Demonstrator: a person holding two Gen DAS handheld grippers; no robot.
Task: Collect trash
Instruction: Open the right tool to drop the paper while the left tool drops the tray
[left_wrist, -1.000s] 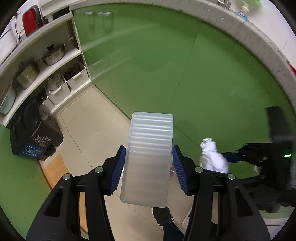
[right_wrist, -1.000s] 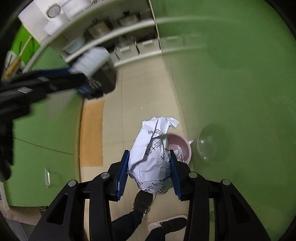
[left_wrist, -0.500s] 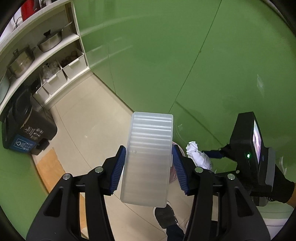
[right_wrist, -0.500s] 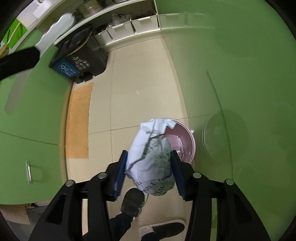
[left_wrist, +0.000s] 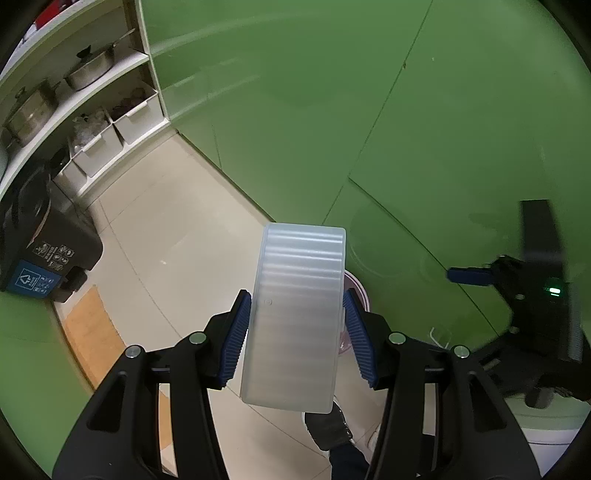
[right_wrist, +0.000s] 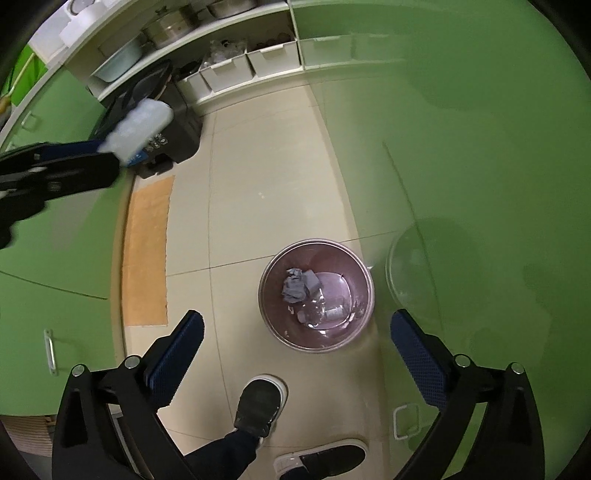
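My left gripper (left_wrist: 297, 338) is shut on a translucent ribbed plastic box (left_wrist: 295, 314), held above the floor; the same box (right_wrist: 138, 123) shows at the far left of the right wrist view. My right gripper (right_wrist: 295, 341) points down over a pink round bin (right_wrist: 364, 317), its jaws opening wide with nothing between them. A crumpled printed paper ball (right_wrist: 297, 288) lies inside the bin beside clear plastic trash. In the left wrist view only the bin's rim (left_wrist: 360, 291) peeks out behind the box, and the right gripper's blue finger (left_wrist: 469, 275) shows at the right.
Green cabinet fronts (left_wrist: 332, 110) rise beside the bin. A black recycling bin (left_wrist: 33, 258) and white shelf drawers (left_wrist: 110, 136) stand at the far end of the tiled floor. An orange mat (right_wrist: 147, 254) lies left. The person's shoes (right_wrist: 260, 406) stand just below the pink bin.
My right gripper's jaws spread wide and the crumpled paper dropped from them into the pink bin. Both grippers came lower. The left gripper kept its hold on the box.
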